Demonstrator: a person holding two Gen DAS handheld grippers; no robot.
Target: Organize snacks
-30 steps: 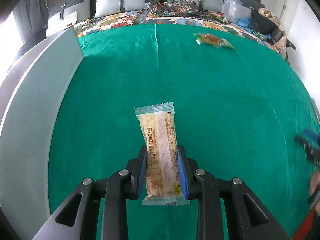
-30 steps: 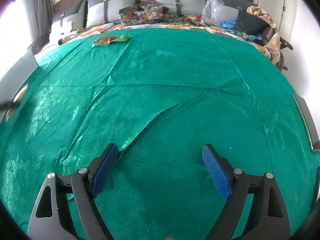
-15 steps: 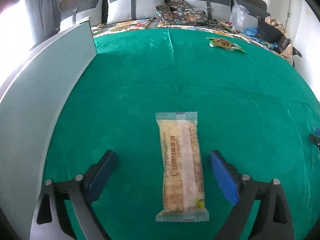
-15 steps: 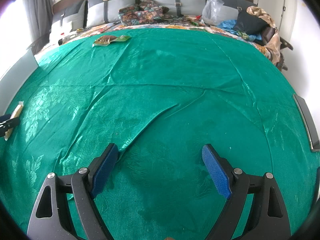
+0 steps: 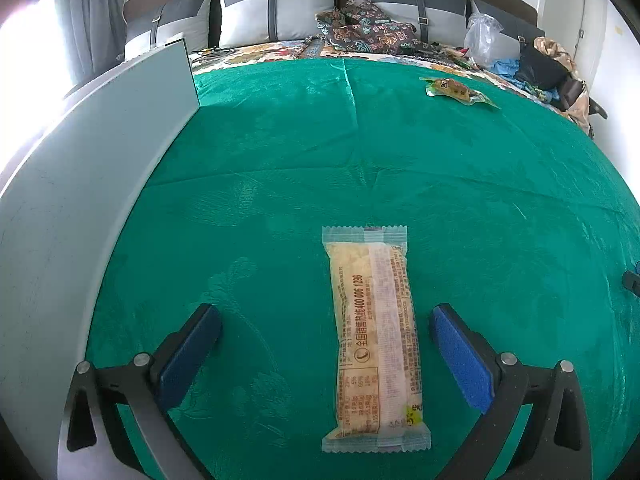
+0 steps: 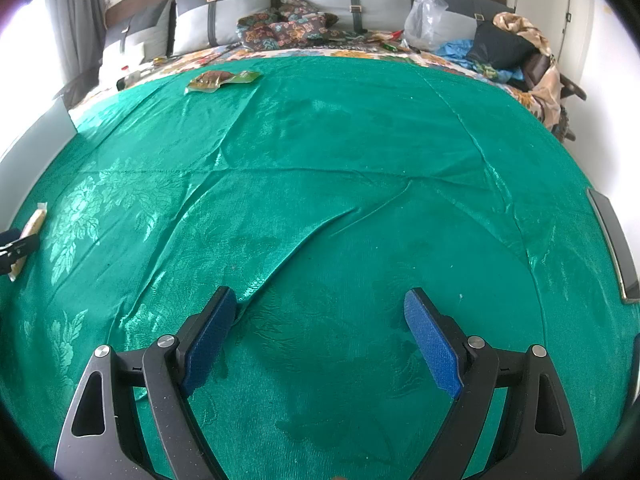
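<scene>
A long pale-yellow snack bar in a clear wrapper (image 5: 376,336) lies flat on the green cloth (image 5: 400,160), lengthwise between the blue pads of my left gripper (image 5: 326,344). The left gripper is open and does not touch it. A green and brown snack packet (image 5: 456,90) lies far off at the back right; it also shows in the right wrist view (image 6: 222,79). My right gripper (image 6: 320,332) is open and empty over bare, wrinkled cloth. The snack bar (image 6: 32,226) and the left gripper tip (image 6: 16,246) show at that view's left edge.
A grey flat panel (image 5: 100,168) stands along the left side of the cloth. A dark-edged panel (image 6: 612,248) lies at the right edge. Pillows (image 5: 276,12), patterned fabric, a plastic bag (image 6: 426,20) and clothes sit beyond the far edge.
My left gripper opened and let go of the snack bar, which now lies on the cloth. The left gripper then drew back a little. The right gripper has not moved.
</scene>
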